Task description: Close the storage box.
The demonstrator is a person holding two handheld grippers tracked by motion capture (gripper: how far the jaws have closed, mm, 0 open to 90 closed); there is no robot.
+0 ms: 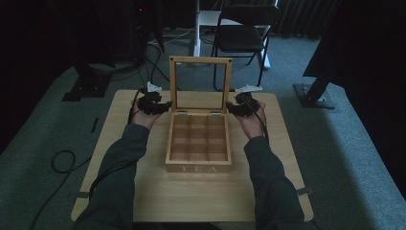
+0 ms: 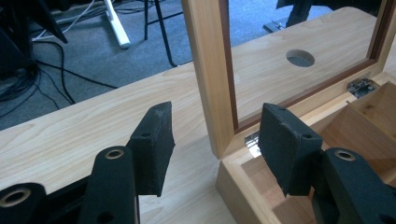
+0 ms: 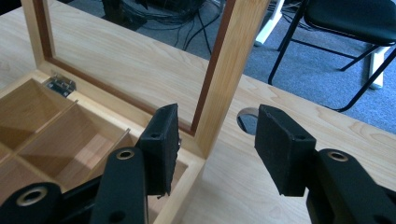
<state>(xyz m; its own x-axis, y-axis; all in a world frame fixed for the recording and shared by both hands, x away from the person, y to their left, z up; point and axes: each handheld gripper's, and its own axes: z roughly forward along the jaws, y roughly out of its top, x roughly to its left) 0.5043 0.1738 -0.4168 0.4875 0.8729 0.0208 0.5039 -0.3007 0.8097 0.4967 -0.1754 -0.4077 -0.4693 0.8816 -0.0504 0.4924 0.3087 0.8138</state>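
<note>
A wooden tea box (image 1: 198,158) marked TEA sits mid-table with its glass-paned lid (image 1: 200,84) standing upright. Inside are several bare compartments (image 1: 198,138). My left gripper (image 1: 160,106) is open at the lid's left bottom corner; its jaws straddle the lid's left frame post (image 2: 210,79) without touching it. My right gripper (image 1: 235,107) is open at the right bottom corner, jaws either side of the right frame post (image 3: 229,74). The box's hinges (image 2: 358,87) (image 3: 60,85) show near each corner.
The light wooden table (image 1: 143,187) has a round cable hole (image 2: 300,58) (image 3: 247,120) behind the box. A black folding chair (image 1: 244,33) and a white desk leg (image 1: 197,28) stand on the grey carpet beyond. Cables trail on the floor at left (image 1: 62,160).
</note>
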